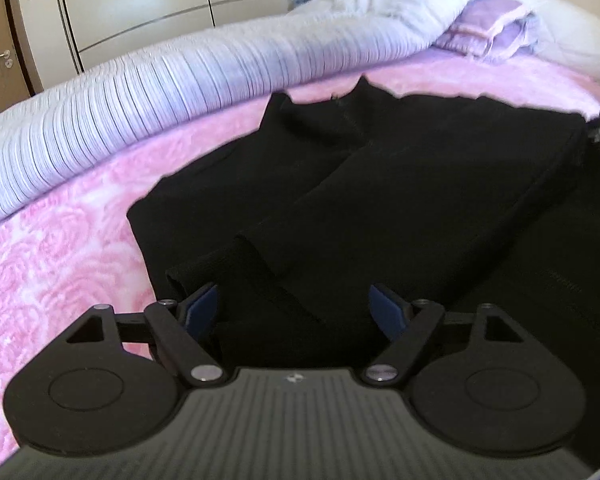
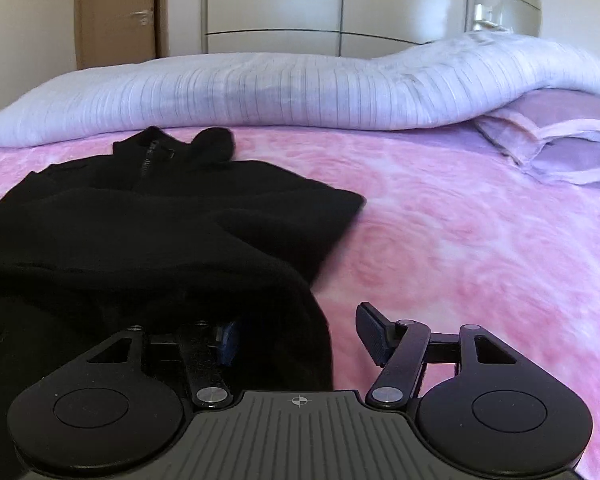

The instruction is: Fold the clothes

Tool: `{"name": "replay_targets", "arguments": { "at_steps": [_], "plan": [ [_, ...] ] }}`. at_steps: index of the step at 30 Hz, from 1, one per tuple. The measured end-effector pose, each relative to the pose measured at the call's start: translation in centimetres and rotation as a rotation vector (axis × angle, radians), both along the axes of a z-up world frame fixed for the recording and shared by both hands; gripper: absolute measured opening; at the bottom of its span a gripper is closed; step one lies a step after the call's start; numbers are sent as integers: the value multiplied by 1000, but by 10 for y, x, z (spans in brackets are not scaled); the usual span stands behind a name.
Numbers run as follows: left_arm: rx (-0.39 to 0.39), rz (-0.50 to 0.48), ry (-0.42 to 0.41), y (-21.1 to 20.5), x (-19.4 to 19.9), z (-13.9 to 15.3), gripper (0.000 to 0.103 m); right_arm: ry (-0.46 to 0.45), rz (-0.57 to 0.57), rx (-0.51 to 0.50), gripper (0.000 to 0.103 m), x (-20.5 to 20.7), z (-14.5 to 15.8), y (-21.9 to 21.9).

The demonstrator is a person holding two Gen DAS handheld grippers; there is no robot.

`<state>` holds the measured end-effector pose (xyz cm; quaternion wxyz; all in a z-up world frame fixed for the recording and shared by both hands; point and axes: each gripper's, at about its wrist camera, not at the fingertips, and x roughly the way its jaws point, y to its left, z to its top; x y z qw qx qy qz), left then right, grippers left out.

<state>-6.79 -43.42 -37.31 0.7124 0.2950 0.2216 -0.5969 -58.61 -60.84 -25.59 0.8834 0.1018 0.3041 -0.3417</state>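
A black zip-neck sweater [image 1: 380,200] lies spread on the pink bed cover, sleeves folded across its body. My left gripper [image 1: 294,308] is open, its blue-padded fingers [image 1: 202,306] astride a bunched fold of black cloth at the near edge. In the right wrist view the sweater [image 2: 160,220] fills the left half, its collar and zip at the far side. My right gripper [image 2: 300,334] is open at the sweater's right near edge; the left finger [image 2: 228,338] is partly covered by cloth, the right one stands over the pink cover.
The pink rose-patterned bed cover [image 2: 460,240] stretches to the right. A striped white duvet [image 2: 260,92] is rolled along the far side. A folded lilac blanket [image 2: 560,148] lies at the far right. Wardrobe doors [image 2: 300,0] stand behind the bed.
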Motion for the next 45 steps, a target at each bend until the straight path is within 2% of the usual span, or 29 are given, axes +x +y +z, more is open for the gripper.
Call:
{"name": "replay_targets", "arguments": {
  "at_steps": [1, 8, 11, 14, 17, 20, 22, 24, 26, 28, 29, 31, 33, 34, 36, 39, 43, 45],
  "plan": [
    [2, 4, -2, 1, 1, -3, 78, -2, -17, 4, 45, -2, -2, -2],
    [-11, 22, 18, 5, 4, -6, 80, -17, -132, 33, 45, -14, -14, -17],
    [0, 25, 10, 9, 5, 0, 80, -23, -118, 121, 46, -21, -9, -24],
    [-14, 41, 14, 22, 11, 10, 80, 38, -118, 83, 47, -33, 3, -8],
    [-37, 58, 17, 39, 14, 21, 78, 36, -103, 69, 47, -48, 13, 17],
    [-62, 67, 52, 50, 18, 31, 77, -97, -43, 27, 47, -56, 34, 43],
    [-77, 61, 92, 48, 20, 34, 75, -139, 10, 6, 47, -42, 45, 51],
    [-75, 49, 114, 40, 20, 32, 66, -164, 78, 26, 47, -17, 49, 53],
    [-62, 37, 131, 30, 19, 27, 64, -178, 135, 58, 47, 11, 47, 50],
    [-10, 46, 128, 19, 21, 14, 65, -133, 133, 100, 47, 36, 32, 38],
    [9, 53, 117, 16, 22, 7, 69, -97, 122, 122, 47, 49, 23, 31],
    [7, 51, 110, 14, 24, 0, 72, -7, 96, 174, 47, 66, 1, 17],
    [3, 53, 111, 15, 25, 2, 72, 2, 106, 180, 47, 67, -4, 14],
    [2, 53, 104, 19, 22, 6, 72, -9, 110, 176, 47, 61, 3, 19],
    [-7, 32, 57, 35, 13, 20, 67, -32, 122, 165, 47, 49, 17, 31],
    [-27, 3, -12, 80, -7, 43, 67, -37, 237, 121, 47, 14, 40, 70],
    [-44, -40, -37, 164, -49, 67, 69, 7, 356, 77, 48, -51, 57, 138],
    [-44, -79, -41, 206, -77, 72, 70, 13, 392, 99, 49, -84, 57, 176]
  ]
}}
